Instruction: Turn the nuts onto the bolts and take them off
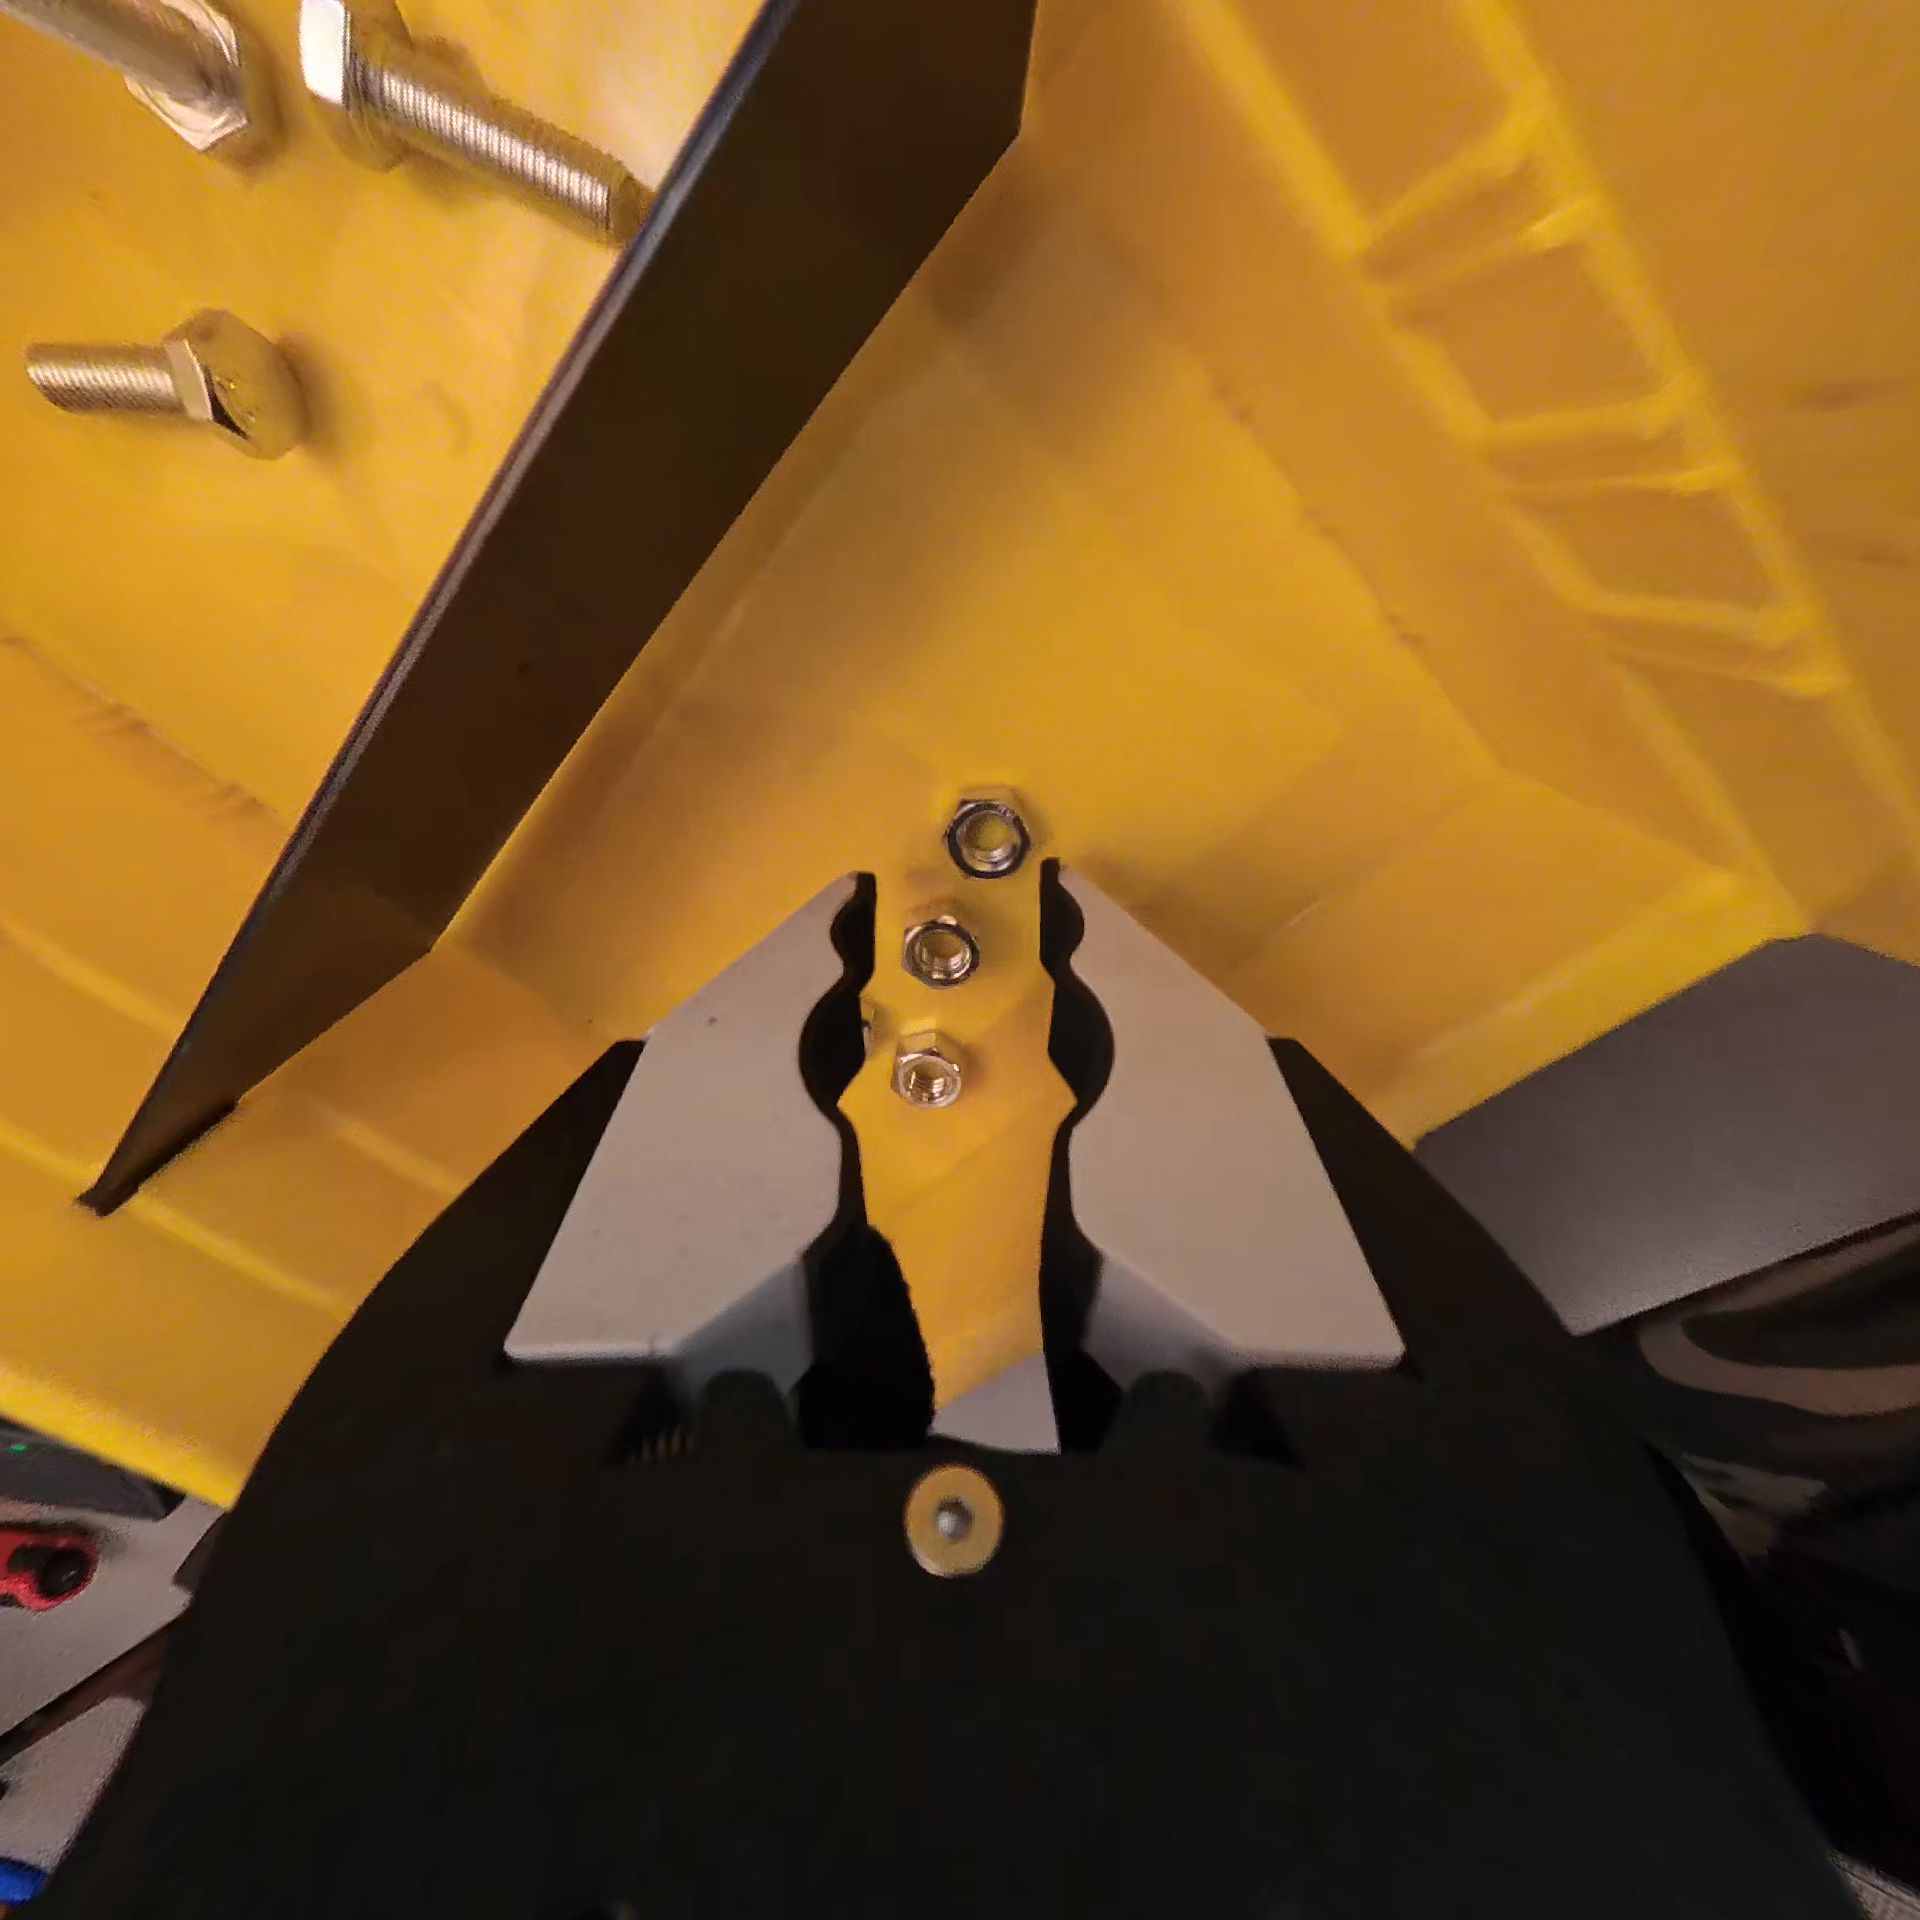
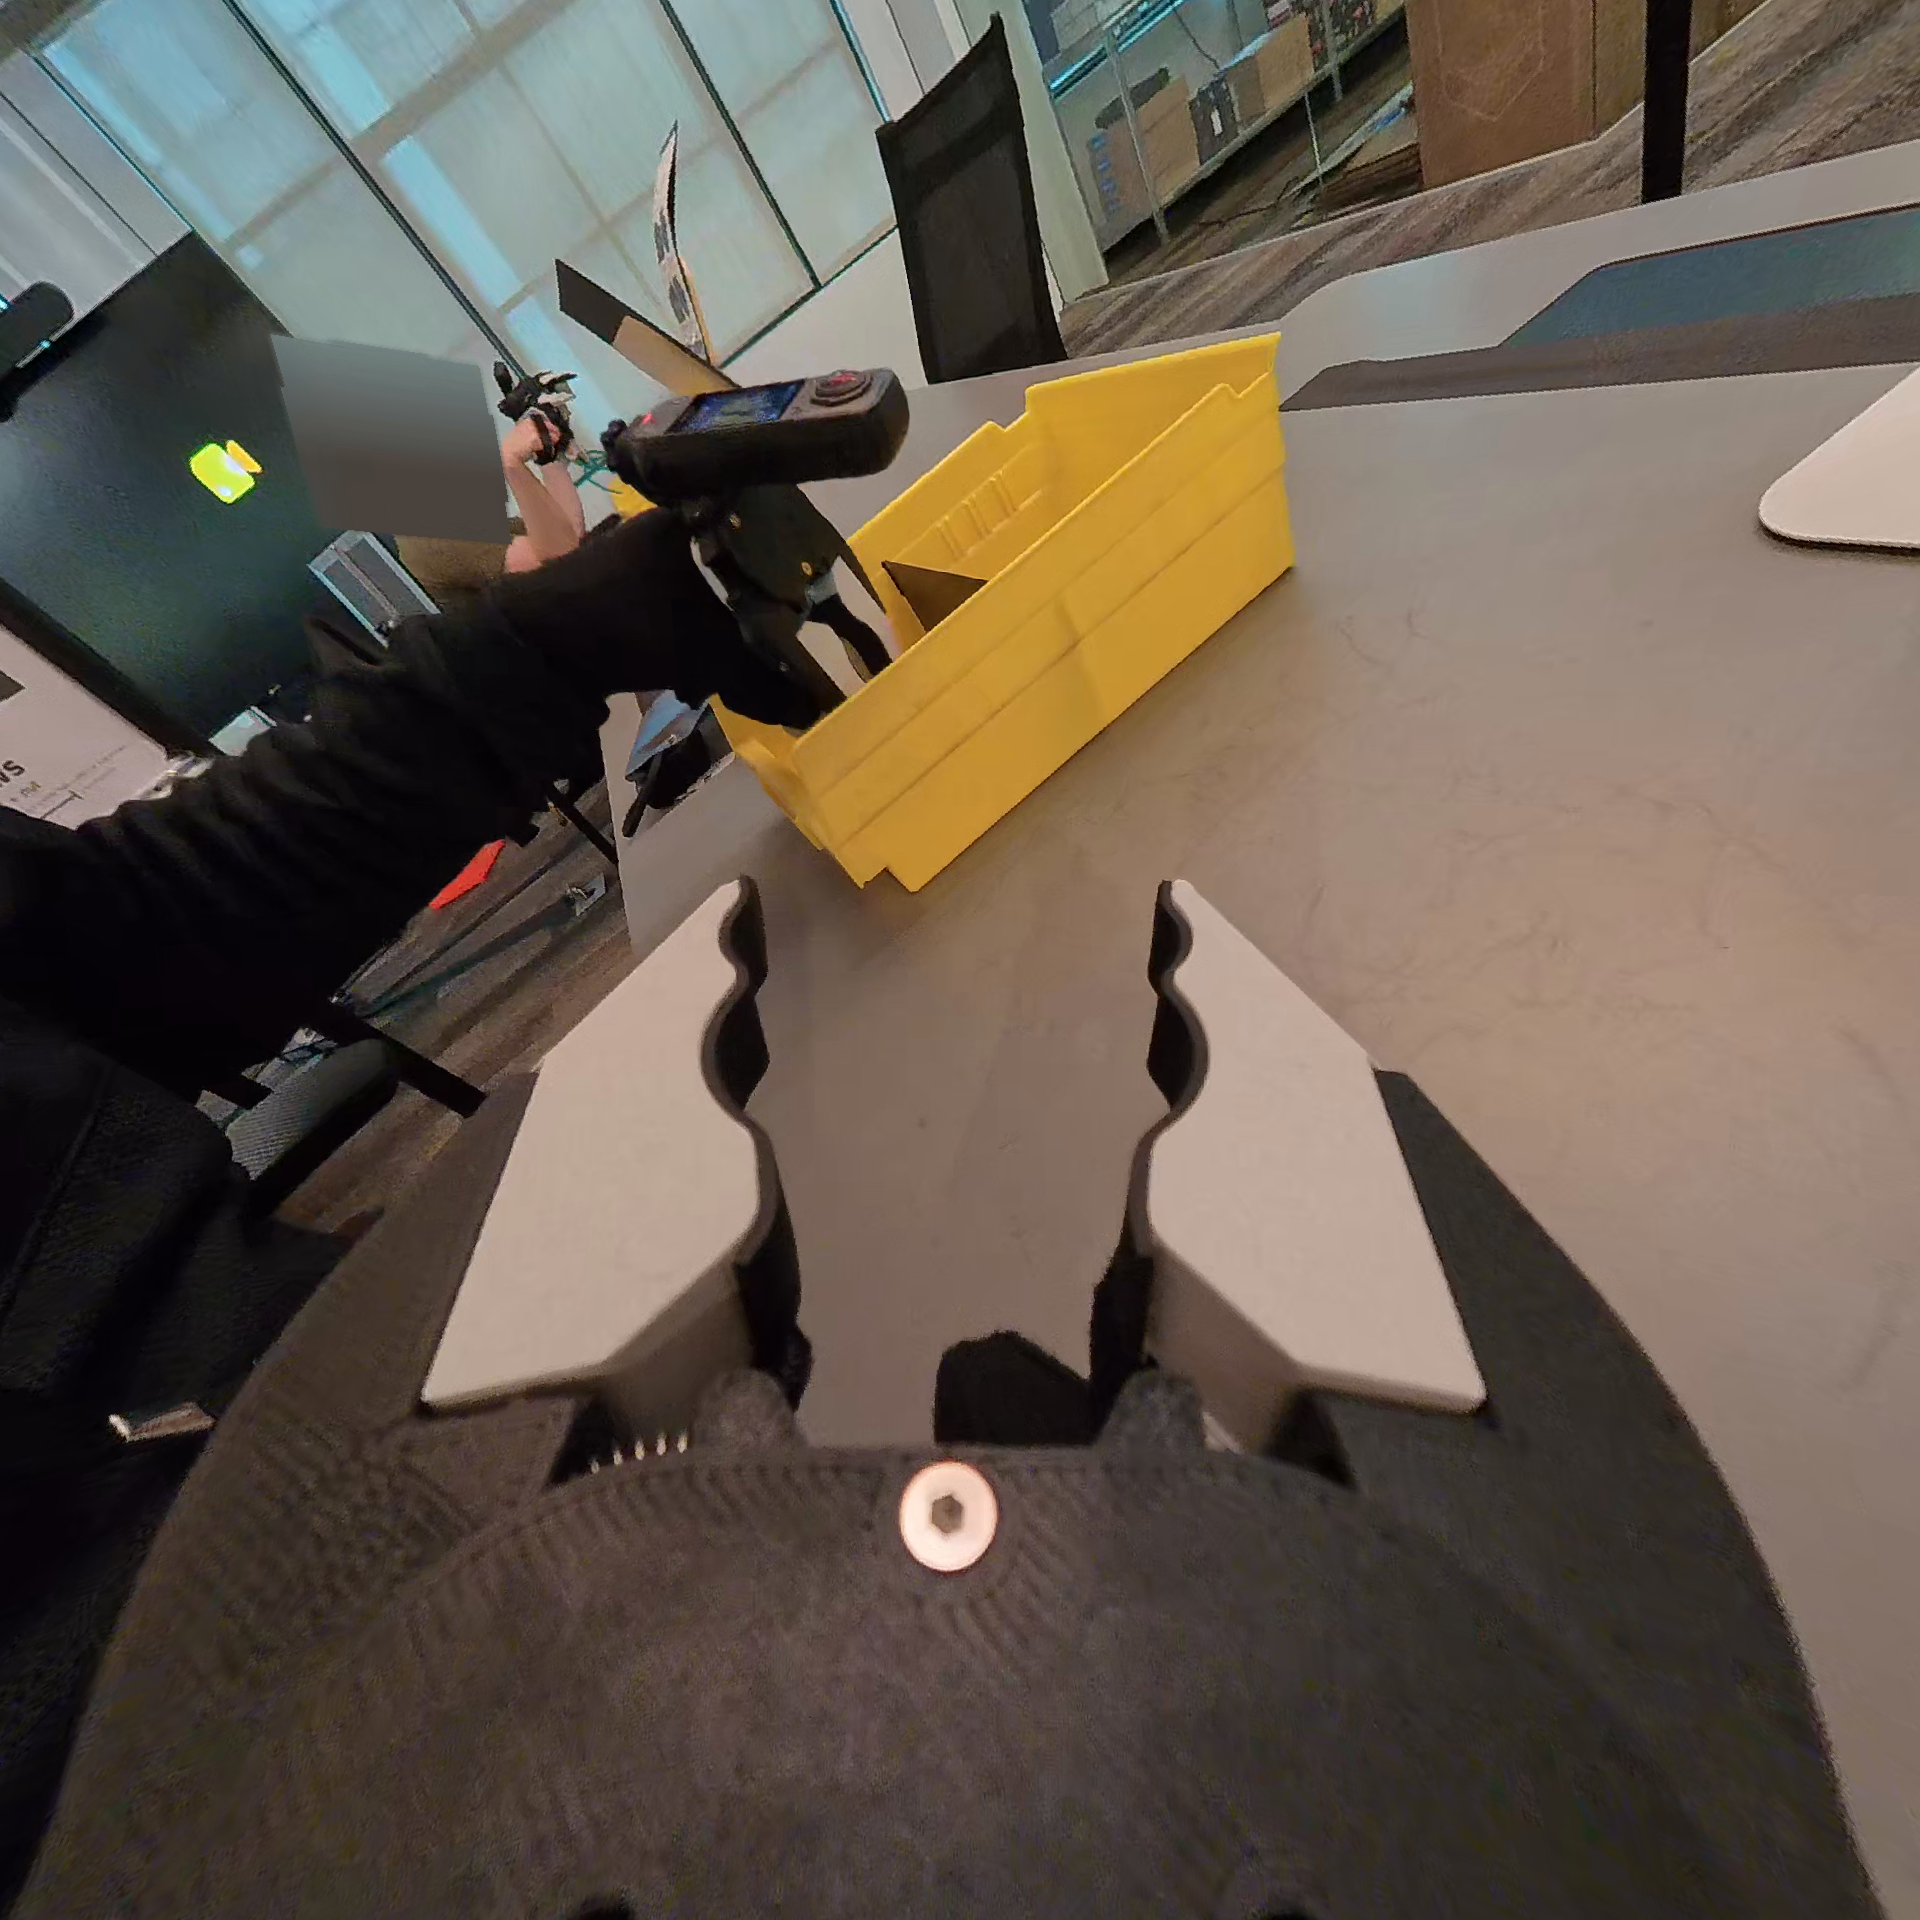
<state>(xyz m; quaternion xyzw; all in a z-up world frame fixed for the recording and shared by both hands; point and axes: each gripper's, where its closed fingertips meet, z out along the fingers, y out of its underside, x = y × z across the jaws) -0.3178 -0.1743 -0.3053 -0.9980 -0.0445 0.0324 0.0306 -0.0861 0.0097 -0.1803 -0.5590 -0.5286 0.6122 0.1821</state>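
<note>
In the left wrist view my left gripper (image 1: 954, 871) reaches into a yellow bin (image 1: 1195, 582), open, with nothing gripped. Three small nuts lie in a row on the bin floor: the far nut (image 1: 987, 834) just past the fingertips, the middle nut (image 1: 939, 951) and the near nut (image 1: 925, 1075) between the fingers. Beyond a black divider (image 1: 644, 540), bolts lie in the other compartment: a long bolt (image 1: 468, 125), a short bolt (image 1: 166, 379) and a third bolt (image 1: 156, 73) at the top edge. My right gripper (image 2: 954, 896) is open and empty above the table. It sees the bin (image 2: 1049, 665) and the left gripper (image 2: 800, 582) dipping into it.
The bin stands on a grey table (image 2: 1455, 831) near its left edge. A white flat base (image 2: 1860, 478) sits at the table's right. A black-sleeved arm (image 2: 364, 748) holds the left gripper. A black chair (image 2: 966, 229) stands beyond the table. The left tips stand about 12 centimetres off the long bolt (image 1: 468, 125).
</note>
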